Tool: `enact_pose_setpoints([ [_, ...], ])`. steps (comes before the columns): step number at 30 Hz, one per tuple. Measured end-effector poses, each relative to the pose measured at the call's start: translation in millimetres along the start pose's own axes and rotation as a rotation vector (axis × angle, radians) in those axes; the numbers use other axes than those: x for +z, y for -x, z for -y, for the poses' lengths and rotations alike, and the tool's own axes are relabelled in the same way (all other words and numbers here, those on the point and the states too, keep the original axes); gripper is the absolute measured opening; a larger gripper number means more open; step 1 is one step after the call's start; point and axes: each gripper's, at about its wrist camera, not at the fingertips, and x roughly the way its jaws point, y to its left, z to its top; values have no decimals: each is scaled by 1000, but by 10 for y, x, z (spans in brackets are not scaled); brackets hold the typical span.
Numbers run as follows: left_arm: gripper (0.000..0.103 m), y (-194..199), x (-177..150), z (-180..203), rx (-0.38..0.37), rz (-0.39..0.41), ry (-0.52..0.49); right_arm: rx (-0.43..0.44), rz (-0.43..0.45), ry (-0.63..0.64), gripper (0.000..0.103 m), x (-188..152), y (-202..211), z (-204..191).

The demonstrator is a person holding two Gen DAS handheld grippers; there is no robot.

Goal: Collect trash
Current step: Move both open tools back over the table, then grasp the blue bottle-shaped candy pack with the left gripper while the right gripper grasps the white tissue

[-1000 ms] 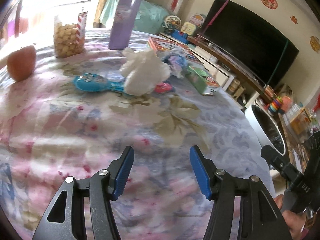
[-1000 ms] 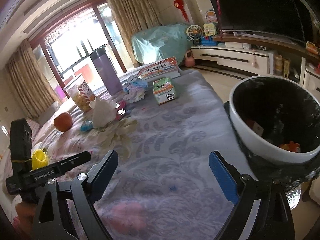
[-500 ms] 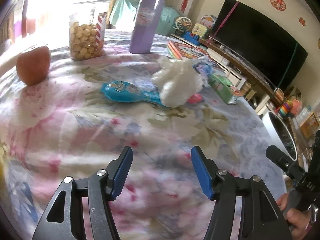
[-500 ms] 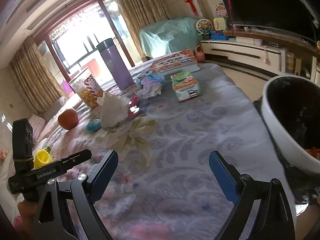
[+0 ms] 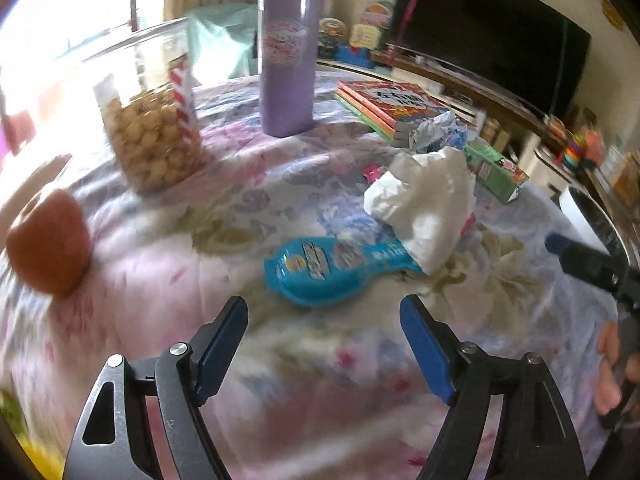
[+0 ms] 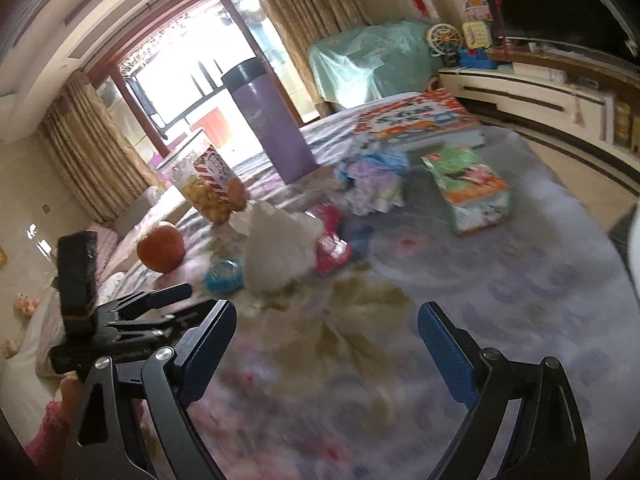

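Blue plastic, the wrapper [image 5: 334, 270], lies on the floral-clothed worktop [image 5: 160, 264] just ahead of the left tool [image 5: 322, 328], with the white tissue [image 5: 424, 200] touching its far end. Compared with 1 second ago, both items are seen larger and closer in the left view, so the left tool has been brought toward them; a grasp of the wrapper or tissue is judged to be the step in hand. The left tool is held wide open with nothing between its pads. The right tool [image 6: 326, 338] is likewise spread wide and empty. In the right view the bin [image 6: 634, 240], which filled the right side 1 second ago, is reduced to a white sliver at the edge. More crumpled paper [image 6: 372, 184] lies farther back, near the books [image 6: 420, 120] and carton [image 6: 468, 188].
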Motion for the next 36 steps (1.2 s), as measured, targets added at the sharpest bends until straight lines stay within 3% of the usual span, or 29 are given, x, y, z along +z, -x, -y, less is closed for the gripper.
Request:
enact_pose_setpoints([
  [9, 78, -339, 156, -105, -65, -21, -115, 52, -21, 16, 93, 235, -447, -172],
  [11, 79, -373, 176, -100, -82, -13, -123, 53, -31, 19, 88, 259, -543, -184],
  [13, 77, -388, 182, -79, -102, 6, -138, 53, -54, 25, 57, 271, -633, -189],
  [15, 73, -394, 179, -21, -111, 23, -168, 64, -75, 16, 44, 271, -667, -164],
  [16, 61, -394, 173, -2, -110, 26, -179, 66, -74, 12, 42, 258, -654, -151],
  [21, 59, -422, 126, 77, -94, 10, -200, 79, -49, -14, 34, 215, -442, -65],
  [23, 59, -397, 95, 133, -99, 9, -197, 84, -40, -25, 24, 203, -344, -18],
  [28, 59, -292, -68, 368, -97, -16, -209, 77, -19, -53, 22, 89, 1, 156],
  [30, 58, -247, -113, 459, -61, -34, -202, 74, -18, -62, 21, 42, 117, 220],
  [36, 58, -6, -257, 569, -112, -25, -75, 50, 5, -91, 21, -113, 475, 425],
])
